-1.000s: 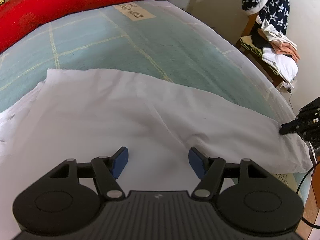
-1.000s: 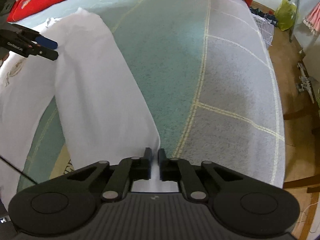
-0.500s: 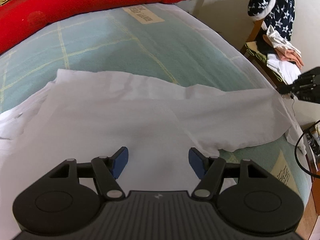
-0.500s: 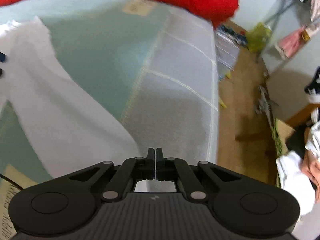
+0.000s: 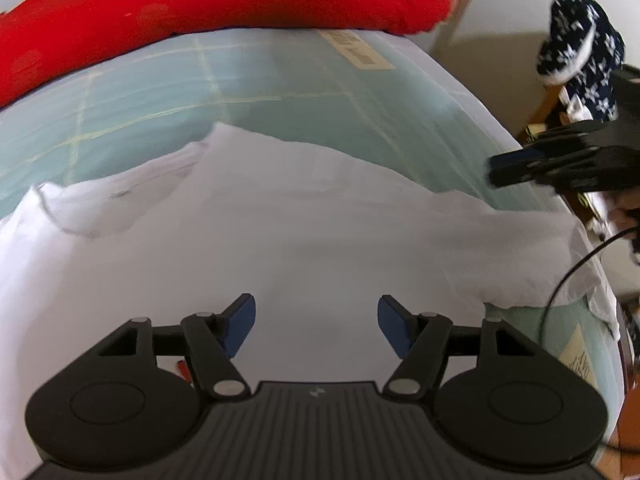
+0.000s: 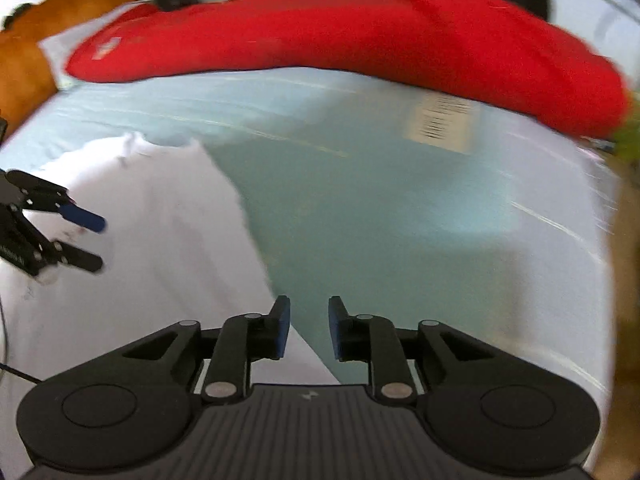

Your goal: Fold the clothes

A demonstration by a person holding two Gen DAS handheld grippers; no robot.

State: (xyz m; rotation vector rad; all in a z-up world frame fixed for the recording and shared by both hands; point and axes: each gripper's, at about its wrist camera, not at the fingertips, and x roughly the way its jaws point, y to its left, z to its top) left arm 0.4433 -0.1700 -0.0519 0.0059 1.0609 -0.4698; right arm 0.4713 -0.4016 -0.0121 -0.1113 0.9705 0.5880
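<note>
- A white garment [image 5: 304, 216] lies spread across the pale green bed [image 6: 360, 184], apparently mid-fold.
- The left gripper [image 5: 316, 320] hovers wide over it, empty.
- The right gripper [image 6: 306, 328], its jaws opening with nothing pinched, points at the cloth's edge.
- A red bolster [image 6: 360, 36] lines the far side; blur hides finer folds.

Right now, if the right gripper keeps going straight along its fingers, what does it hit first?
Probably the bare teal bed sheet. The right gripper, jaws opening with nothing between them, points just past the white garment's edge; depth is unclear.
</note>
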